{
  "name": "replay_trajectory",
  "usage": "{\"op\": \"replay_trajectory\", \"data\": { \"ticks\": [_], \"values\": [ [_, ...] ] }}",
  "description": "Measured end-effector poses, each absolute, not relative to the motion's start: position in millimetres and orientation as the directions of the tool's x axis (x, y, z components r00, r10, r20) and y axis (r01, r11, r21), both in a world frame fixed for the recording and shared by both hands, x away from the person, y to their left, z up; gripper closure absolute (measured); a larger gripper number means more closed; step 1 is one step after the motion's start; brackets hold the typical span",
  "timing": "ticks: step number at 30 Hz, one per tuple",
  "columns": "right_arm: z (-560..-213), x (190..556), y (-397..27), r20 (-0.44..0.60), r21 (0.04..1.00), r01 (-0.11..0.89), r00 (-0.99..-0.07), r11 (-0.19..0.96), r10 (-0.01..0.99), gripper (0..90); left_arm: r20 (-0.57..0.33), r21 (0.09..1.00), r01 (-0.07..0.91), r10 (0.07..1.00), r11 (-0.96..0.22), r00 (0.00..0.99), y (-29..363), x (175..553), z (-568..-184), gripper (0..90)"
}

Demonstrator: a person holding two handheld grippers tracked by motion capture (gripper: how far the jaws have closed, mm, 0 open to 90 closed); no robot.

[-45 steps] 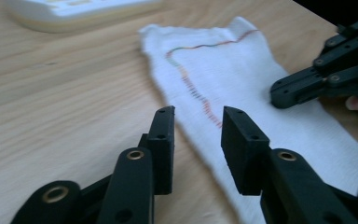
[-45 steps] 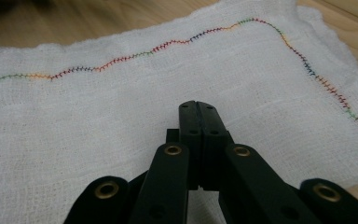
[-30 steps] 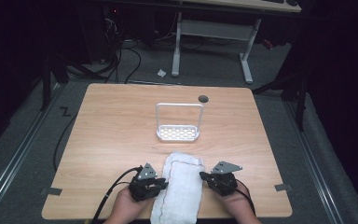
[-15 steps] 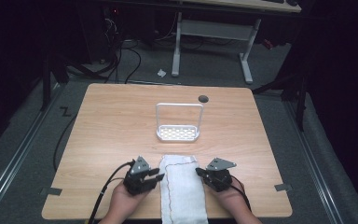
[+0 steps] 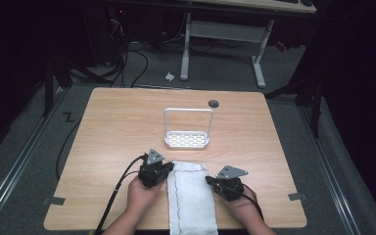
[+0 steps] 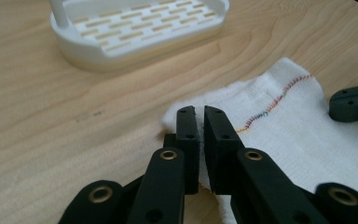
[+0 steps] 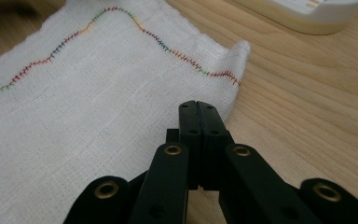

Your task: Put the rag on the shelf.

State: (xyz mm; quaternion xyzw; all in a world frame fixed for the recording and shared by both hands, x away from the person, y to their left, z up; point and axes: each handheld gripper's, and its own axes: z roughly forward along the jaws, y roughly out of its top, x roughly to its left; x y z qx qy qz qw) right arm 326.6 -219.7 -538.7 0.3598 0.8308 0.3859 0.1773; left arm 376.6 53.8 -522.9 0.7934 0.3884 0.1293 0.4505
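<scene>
A white cloth (image 5: 191, 196) with a coloured stitched hem (image 7: 121, 11) lies flat on the wooden table, and its near end hangs over the front edge. My left gripper (image 5: 169, 169) is at the cloth's left edge near the far corner. Its jaws are shut on that edge (image 6: 199, 112), with a thin strip of cloth (image 6: 270, 140) between them. My right gripper (image 5: 209, 180) is at the cloth's right edge. In the right gripper view its jaws are pressed fully together (image 7: 198, 105) over that edge. I cannot tell whether any cloth is pinched there.
A white slotted rack (image 5: 187, 139) with an upright wire handle stands just beyond the cloth, mid-table. A small dark hole (image 5: 213, 103) sits near the table's far edge. Bare wood lies left and right of both hands; cables trail off the front left.
The cloth has gone from a puffy bundle to a flat, narrower strip. Both grippers have moved a little away from the person, toward the cloth's far corners.
</scene>
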Motion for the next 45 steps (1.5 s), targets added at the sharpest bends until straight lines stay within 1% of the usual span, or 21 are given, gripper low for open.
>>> {"op": "replay_trajectory", "data": {
  "ticks": [6,8,12,18,19,22,23,26,27,28,30,33,34,35,36,37,38,40,41,44,45],
  "values": [
    [-539,326,-220,-0.022,0.769,0.457,-0.681,0.448,0.732,90.0,-0.124,0.803,0.510,0.750,-0.310,0.650,46,388,-524,85.3],
    [-539,326,-220,-0.022,0.769,0.456,-0.682,0.448,0.731,90.0,-0.125,0.776,0.544,0.768,-0.318,0.628,42,397,-531,85.2],
    [-539,326,-220,-0.024,0.769,0.455,-0.682,0.449,0.731,90.0,-0.128,0.774,0.548,0.770,-0.317,0.626,40,401,-535,82.5],
    [-539,326,-220,-0.023,0.769,0.455,-0.682,0.449,0.731,90.0,-0.105,0.775,0.531,0.759,-0.342,0.642,36,411,-538,63.8],
    [-539,326,-220,-0.023,0.769,0.455,-0.682,0.449,0.731,90.0,-0.111,0.777,0.531,0.756,-0.339,0.645,36,412,-538,63.4],
    [-539,326,-220,-0.023,0.769,0.455,-0.682,0.449,0.731,90.0,-0.124,0.778,0.534,0.751,-0.333,0.649,36,412,-539,65.7],
    [-539,326,-220,-0.022,0.768,0.457,-0.682,0.448,0.731,90.0,-0.128,0.777,0.534,0.746,-0.334,0.653,36,412,-539,70.8],
    [-539,327,-220,-0.020,0.768,0.458,-0.682,0.448,0.731,90.0,-0.148,0.774,0.543,0.741,-0.325,0.655,35,411,-539,75.7],
    [-539,327,-220,-0.020,0.768,0.458,-0.682,0.448,0.731,90.0,-0.206,0.765,0.572,0.729,-0.296,0.653,38,414,-540,78.6],
    [-539,327,-220,-0.020,0.768,0.459,-0.681,0.447,0.732,90.0,-0.222,0.762,0.580,0.724,-0.290,0.653,39,415,-540,80.4],
    [-538,327,-221,-0.008,0.769,0.465,-0.679,0.438,0.734,87.1,-0.216,0.765,0.573,0.722,-0.293,0.658,39,414,-541,83.1],
    [-532,328,-224,0.029,0.786,0.479,-0.660,0.390,0.751,80.1,-0.212,0.767,0.571,0.723,-0.294,0.657,38,413,-540,84.3],
    [-532,328,-224,0.029,0.786,0.479,-0.660,0.390,0.751,80.1,-0.212,0.767,0.571,0.723,-0.294,0.657,38,413,-540,84.3],
    [-530,329,-224,0.036,0.792,0.485,-0.644,0.370,0.764,77.5,-0.218,0.766,0.574,0.722,-0.291,0.656,39,413,-541,84.3],
    [-527,335,-225,0.054,0.798,0.502,-0.611,0.334,0.790,70.1,-0.225,0.763,0.578,0.721,-0.288,0.655,40,413,-541,84.4],
    [-527,335,-225,0.054,0.798,0.502,-0.611,0.334,0.790,70.1,-0.225,0.763,0.578,0.721,-0.288,0.655,40,413,-541,84.5],
    [-523,345,-226,0.073,0.796,0.526,-0.574,0.299,0.815,63.8,-0.223,0.764,0.577,0.721,-0.288,0.656,39,413,-541,84.5],
    [-522,349,-226,0.085,0.798,0.532,-0.565,0.283,0.821,62.3,-0.222,0.765,0.576,0.722,-0.288,0.655,39,413,-541,84.5],
    [-524,360,-223,0.107,0.782,0.563,-0.545,0.269,0.831,58.8,-0.222,0.765,0.576,0.722,-0.288,0.655,39,413,-541,84.5],
    [-529,368,-217,0.107,0.761,0.586,-0.534,0.276,0.839,60.1,-0.226,0.764,0.579,0.721,-0.287,0.655,40,413,-541,84.4],
    [-532,370,-214,0.101,0.755,0.592,-0.530,0.282,0.842,63.6,-0.221,0.765,0.576,0.722,-0.288,0.656,39,413,-541,84.5]
  ]
}}
